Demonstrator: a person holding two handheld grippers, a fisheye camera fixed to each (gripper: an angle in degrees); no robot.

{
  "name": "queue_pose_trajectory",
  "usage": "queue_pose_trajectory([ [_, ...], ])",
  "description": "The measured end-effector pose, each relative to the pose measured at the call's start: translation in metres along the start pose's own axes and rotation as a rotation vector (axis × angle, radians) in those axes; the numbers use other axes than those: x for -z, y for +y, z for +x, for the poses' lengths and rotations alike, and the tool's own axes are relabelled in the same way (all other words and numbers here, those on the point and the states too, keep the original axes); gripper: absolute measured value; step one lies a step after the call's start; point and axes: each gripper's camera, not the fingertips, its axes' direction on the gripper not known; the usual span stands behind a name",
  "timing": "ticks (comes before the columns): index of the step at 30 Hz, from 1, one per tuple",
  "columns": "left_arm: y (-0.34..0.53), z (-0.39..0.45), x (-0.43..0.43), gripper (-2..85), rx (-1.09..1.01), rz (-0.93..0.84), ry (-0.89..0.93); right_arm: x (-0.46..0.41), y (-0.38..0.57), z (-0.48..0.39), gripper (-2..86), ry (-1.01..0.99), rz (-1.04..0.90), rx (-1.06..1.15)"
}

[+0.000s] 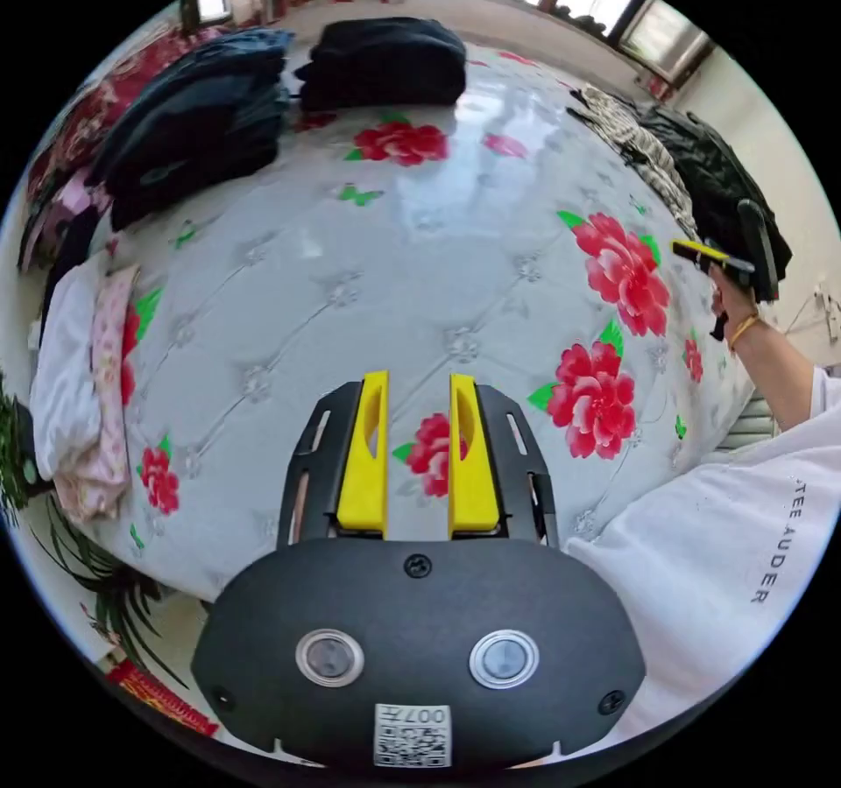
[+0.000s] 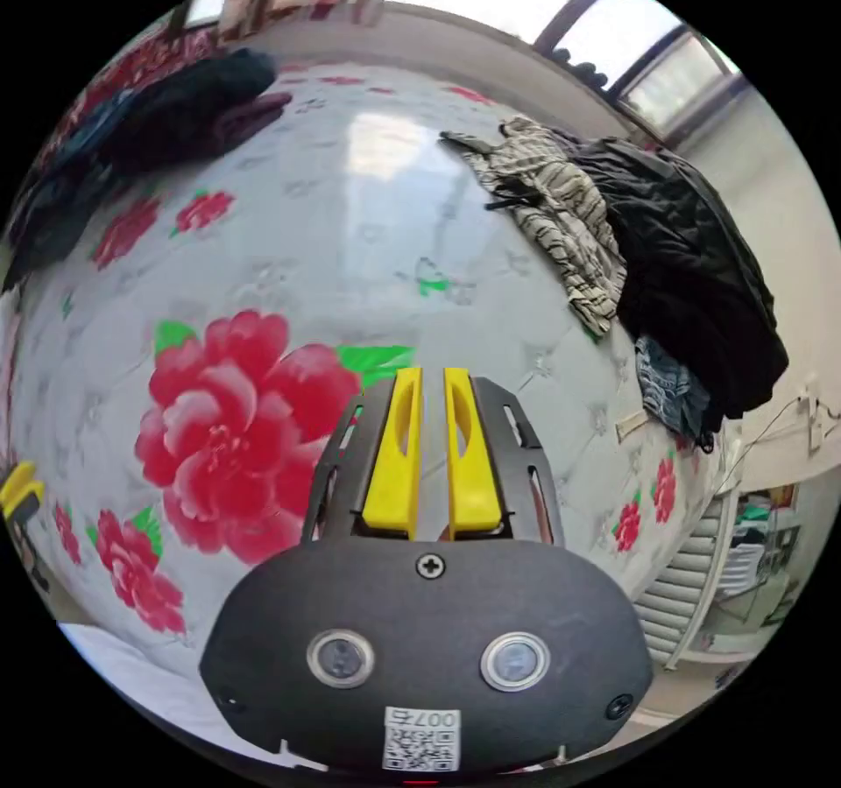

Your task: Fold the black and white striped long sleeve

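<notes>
Striped top [image 2: 561, 210] lies crumpled at bed [image 2: 368, 193] edge beside black clothes [image 2: 692, 280], unfolded. Left claw [image 1: 419, 438] empty, jaws apart; right claw [image 2: 432, 438] empty, narrow gap. Folding not begun.

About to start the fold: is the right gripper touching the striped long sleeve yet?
Apart. In the right gripper view, the right gripper hangs over bare flowered bed cover, and the striped long sleeve lies well beyond it in the pile against a black garment.
</notes>
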Motion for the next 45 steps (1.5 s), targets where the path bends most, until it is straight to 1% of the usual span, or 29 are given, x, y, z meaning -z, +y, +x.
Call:
queue_pose_trajectory([
  [4, -0.028, 0.056, -0.043, 11.2, -0.050, -0.129, 0.011, -0.008, -0.066, 0.127, 8.7, -0.059, 0.074, -0.121],
  [5, -0.028, 0.066, -0.048, 11.2, -0.049, -0.127, -0.032, -0.012, -0.090, 0.170, 9.5, -0.093, 0.084, -0.144],
  [6, -0.027, 0.071, -0.050, 11.2, -0.056, -0.129, -0.048, -0.014, -0.103, 0.191, 9.7, -0.110, 0.085, -0.154],
  [8, -0.025, 0.082, -0.054, 11.1, -0.044, -0.128, -0.062, -0.030, -0.152, 0.266, 10.1, -0.149, 0.071, -0.179],
  [9, -0.024, 0.082, -0.055, 11.1, -0.034, -0.124, -0.058, -0.035, -0.163, 0.281, 10.1, -0.148, 0.063, -0.183],
  [11, -0.022, 0.084, -0.058, 11.0, -0.028, -0.125, -0.050, -0.063, -0.202, 0.327, 8.9, -0.120, -0.006, -0.204],
  [12, -0.022, 0.086, -0.059, 11.0, -0.032, -0.131, -0.053, -0.073, -0.210, 0.335, 8.4, -0.130, -0.037, -0.211],
  [13, -0.023, 0.089, -0.061, 11.0, -0.036, -0.144, -0.059, -0.100, -0.221, 0.345, 7.5, -0.178, -0.137, -0.224],
  [14, -0.023, 0.091, -0.063, 11.0, -0.033, -0.155, -0.062, -0.108, -0.225, 0.347, 6.4, -0.209, -0.138, -0.246],
  [17, -0.019, 0.091, -0.064, 10.9, -0.020, -0.164, -0.057, -0.084, -0.217, 0.330, 3.9, -0.208, -0.039, -0.252],
  [18, -0.017, 0.091, -0.064, 10.9, -0.022, -0.163, -0.056, -0.078, -0.217, 0.324, 3.4, -0.230, -0.034, -0.247],
  [19, -0.014, 0.091, -0.063, 10.9, -0.027, -0.157, -0.055, -0.062, -0.213, 0.308, 2.8, -0.305, -0.018, -0.214],
  [20, -0.009, 0.091, -0.063, 10.8, -0.030, -0.147, -0.052, -0.043, -0.207, 0.285, 2.3, -0.395, 0.001, -0.145],
  [22, -0.001, 0.088, -0.060, 10.6, -0.032, -0.132, -0.043, -0.010, -0.187, 0.235, 1.8, -0.498, 0.017, 0.000],
  [24, 0.006, 0.086, -0.057, 10.0, -0.040, -0.126, -0.035, 0.030, -0.156, 0.182, 1.5, -0.542, 0.022, 0.121],
  [26, 0.013, 0.083, -0.051, 8.2, -0.055, -0.134, -0.027, 0.081, -0.102, 0.118, 1.3, -0.640, -0.043, 0.317],
  [27, 0.015, 0.082, -0.048, 7.7, -0.061, -0.128, -0.009, 0.094, -0.085, 0.103, 1.3, -0.672, -0.067, 0.370],
  [28, 0.020, 0.083, -0.040, 8.1, -0.079, -0.097, 0.040, 0.116, -0.048, 0.080, 1.4, -0.710, -0.122, 0.459],
  [29, 0.023, 0.085, -0.029, 8.4, -0.113, -0.062, 0.099, 0.137, -0.011, 0.066, 1.6, -0.723, -0.152, 0.514],
  [30, 0.024, 0.088, -0.023, 8.5, -0.139, -0.049, 0.128, 0.148, 0.007, 0.064, 1.8, -0.720, -0.151, 0.514],
  [32, 0.020, 0.110, 0.008, 8.7, -0.288, 0.021, 0.188, 0.185, 0.058, 0.084, 2.6, -0.714, -0.141, 0.387],
  [33, 0.019, 0.117, 0.015, 8.7, -0.335, 0.043, 0.194, 0.192, 0.066, 0.092, 2.8, -0.721, -0.150, 0.342],
  [35, 0.011, 0.158, 0.039, 9.0, -0.544, 0.104, 0.209, 0.212, 0.090, 0.123, 3.9, -0.749, -0.210, 0.193],
  [36, 0.008, 0.170, 0.044, 9.1, -0.597, 0.117, 0.214, 0.217, 0.094, 0.130, 4.1, -0.744, -0.208, 0.156],
  [38, -0.005, 0.223, 0.059, 9.7, -0.802, 0.165, 0.245, 0.243, 0.103, 0.158, 5.2, -0.715, -0.150, 0.012],
  [39, -0.007, 0.238, 0.061, 10.0, -0.851, 0.171, 0.253, 0.250, 0.104, 0.165, 5.5, -0.710, -0.135, -0.028],
  [41, -0.016, 0.303, 0.063, 10.4, -1.034, 0.153, 0.252, 0.277, 0.103, 0.188, 6.7, -0.703, -0.065, -0.201],
  [43, -0.019, 0.348, 0.050, 10.1, -1.121, 0.111, 0.204, 0.295, 0.104, 0.199, 7.8, -0.696, 0.002, -0.307],
  [45, -0.022, 0.381, 0.019, 9.3, -1.155, -0.006, 0.120, 0.306, 0.099, 0.200, 8.7, -0.680, 0.007, -0.372],
])
